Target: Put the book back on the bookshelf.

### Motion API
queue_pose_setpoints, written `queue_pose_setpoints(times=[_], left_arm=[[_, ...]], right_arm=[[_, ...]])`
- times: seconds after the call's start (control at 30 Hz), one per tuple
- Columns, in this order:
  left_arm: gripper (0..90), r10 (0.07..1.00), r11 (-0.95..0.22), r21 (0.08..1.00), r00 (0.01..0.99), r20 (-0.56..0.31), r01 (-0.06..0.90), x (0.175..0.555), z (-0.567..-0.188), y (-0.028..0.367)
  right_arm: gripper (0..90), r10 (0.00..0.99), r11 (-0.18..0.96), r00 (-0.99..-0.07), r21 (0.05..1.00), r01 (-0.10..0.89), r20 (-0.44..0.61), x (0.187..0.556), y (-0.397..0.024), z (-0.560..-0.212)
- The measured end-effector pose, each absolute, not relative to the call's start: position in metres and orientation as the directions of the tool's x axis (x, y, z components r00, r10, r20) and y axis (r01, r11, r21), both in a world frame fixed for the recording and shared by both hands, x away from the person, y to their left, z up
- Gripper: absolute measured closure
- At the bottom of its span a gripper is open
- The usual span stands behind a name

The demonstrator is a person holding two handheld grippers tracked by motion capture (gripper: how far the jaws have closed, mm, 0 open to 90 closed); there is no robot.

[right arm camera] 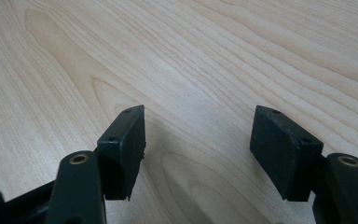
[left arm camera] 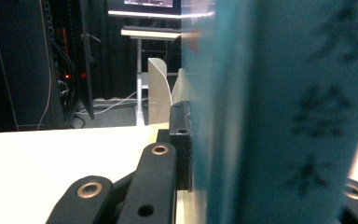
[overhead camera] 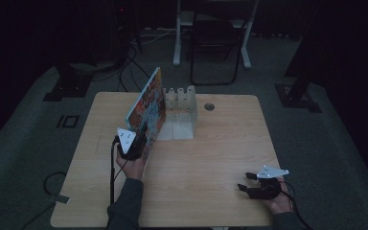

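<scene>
A colourful picture book (overhead camera: 148,108) stands on edge, leaning, in the middle of the wooden table (overhead camera: 220,143). My left gripper (overhead camera: 142,135) is shut on its near lower end. In the left gripper view the teal cover (left arm camera: 279,112) is pressed against the black left pad (left arm camera: 182,144). Right beside the book, on its right, stands a white slotted book rack (overhead camera: 179,112), whose curved divider (left arm camera: 157,88) shows behind the pad. My right gripper (overhead camera: 244,181) rests at the table's front right, open, with bare wood between its pads (right arm camera: 126,149).
A round cable hole (overhead camera: 209,106) sits in the table right of the rack. A black chair (overhead camera: 215,43) and white desk legs stand on the floor beyond the table. Cables trail on the floor at the left.
</scene>
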State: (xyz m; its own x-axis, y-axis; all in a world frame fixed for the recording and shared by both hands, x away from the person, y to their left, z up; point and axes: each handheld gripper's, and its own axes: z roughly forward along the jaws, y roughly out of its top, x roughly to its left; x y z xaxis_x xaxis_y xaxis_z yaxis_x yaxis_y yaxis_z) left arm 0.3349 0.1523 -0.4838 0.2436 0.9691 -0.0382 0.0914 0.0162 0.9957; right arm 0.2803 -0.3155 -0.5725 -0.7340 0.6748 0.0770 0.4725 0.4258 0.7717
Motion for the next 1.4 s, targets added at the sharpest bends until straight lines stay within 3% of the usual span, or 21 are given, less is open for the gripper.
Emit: queue_pose_setpoints(times=[1.4], left_arm=[[81.1,0.971,-0.001,0.996,0.239,-0.02,0.086,0.3371,-0.4932,0.1525]], right_arm=[[34.8,0.672,0.429,-0.736,0.772,0.47,0.074,0.2801,-0.3153,-0.5725]])
